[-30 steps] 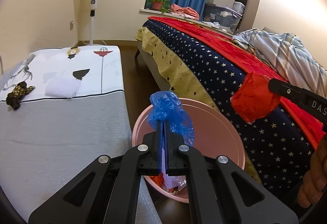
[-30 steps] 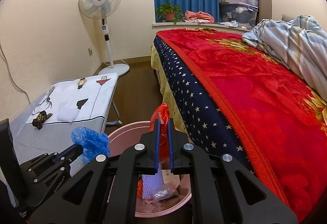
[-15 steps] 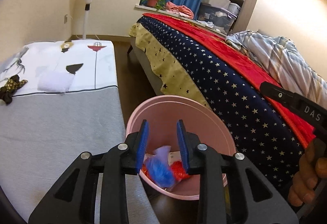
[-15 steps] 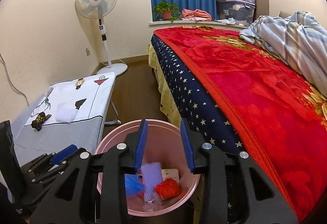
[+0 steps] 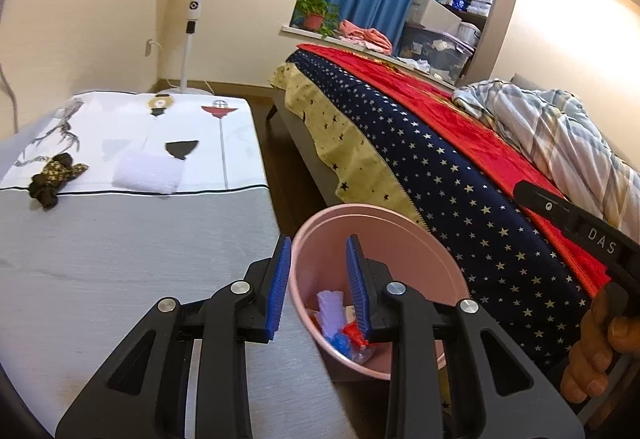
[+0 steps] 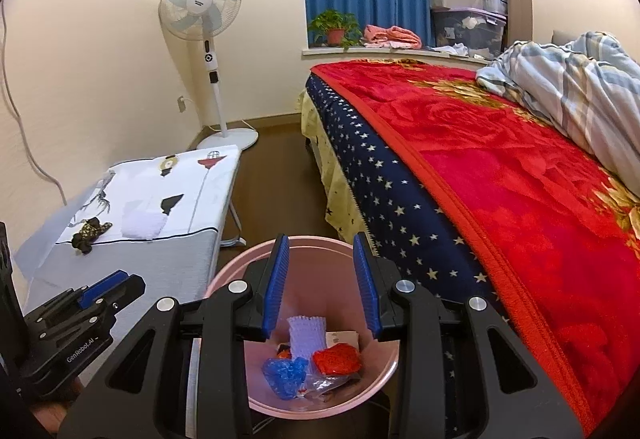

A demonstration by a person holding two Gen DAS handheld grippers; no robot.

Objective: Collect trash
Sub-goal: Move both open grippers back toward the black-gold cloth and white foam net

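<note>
A pink bin [image 5: 420,259] [image 6: 312,251] stands on the floor between the bed and the ironing board. In it lie a crumpled blue bag [image 6: 285,375], a red wad [image 6: 337,357], a white paper piece [image 6: 306,335] and other scraps. My left gripper [image 5: 318,287] is open and empty, at the bin's left rim, over the board's edge. My right gripper [image 6: 320,283] is open and empty above the bin. The left gripper also shows at the lower left of the right wrist view [image 6: 108,289].
A grey and white ironing board [image 5: 120,239] at the left carries a dark patterned cloth item [image 5: 54,177] and a white pad [image 5: 148,177]. The bed with a red blanket [image 6: 500,179] fills the right. A standing fan [image 6: 208,23] is at the far wall.
Both grippers opened and dropped the blue bag and the red wad into the bin. The left gripper has since shifted left, toward the board.
</note>
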